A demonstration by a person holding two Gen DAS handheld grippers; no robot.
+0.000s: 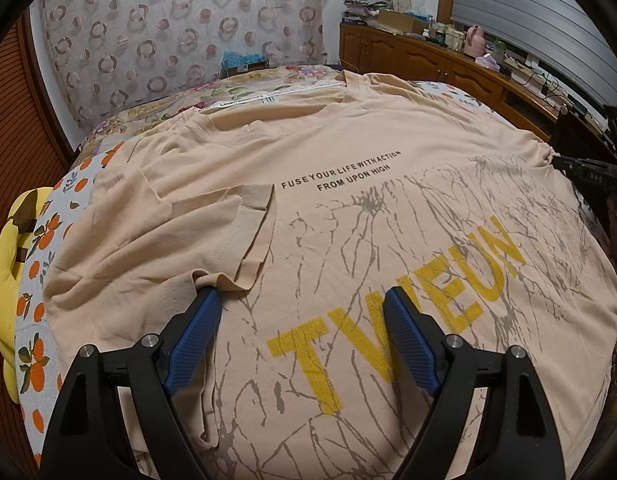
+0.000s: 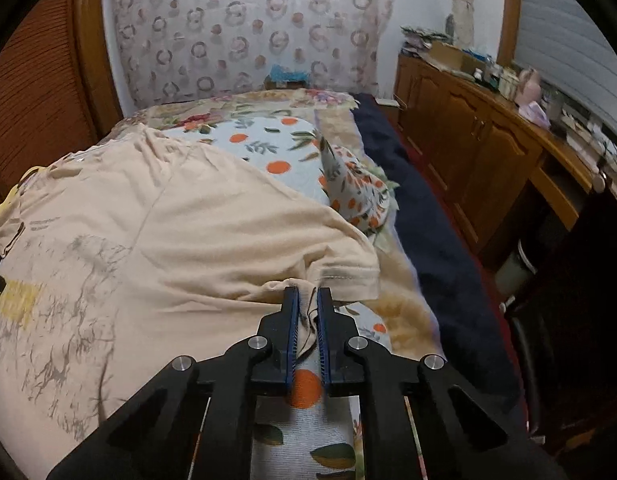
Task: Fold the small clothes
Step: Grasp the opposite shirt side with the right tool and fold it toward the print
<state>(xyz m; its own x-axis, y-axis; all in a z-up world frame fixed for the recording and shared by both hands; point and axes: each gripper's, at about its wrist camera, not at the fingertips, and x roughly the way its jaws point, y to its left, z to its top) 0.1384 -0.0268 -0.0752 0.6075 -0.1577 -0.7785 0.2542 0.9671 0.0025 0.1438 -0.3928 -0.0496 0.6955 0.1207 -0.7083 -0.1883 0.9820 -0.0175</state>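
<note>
Here a shirt [image 1: 348,184] covers the bed [image 2: 428,240] ahead of both grippers. Left fingers [image 1: 196,332] are spread, one touching a folded sleeve [image 1: 244,236]. Right fingers [image 2: 326,320] pinch the other sleeve's hem [image 2: 348,272].

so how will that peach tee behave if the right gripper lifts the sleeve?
Probably floppy: the T-shirt lies wrinkled, its sleeve bunching in the right gripper. Likely light, thin knit. It may drag rather than slide on the bedspread.
</note>
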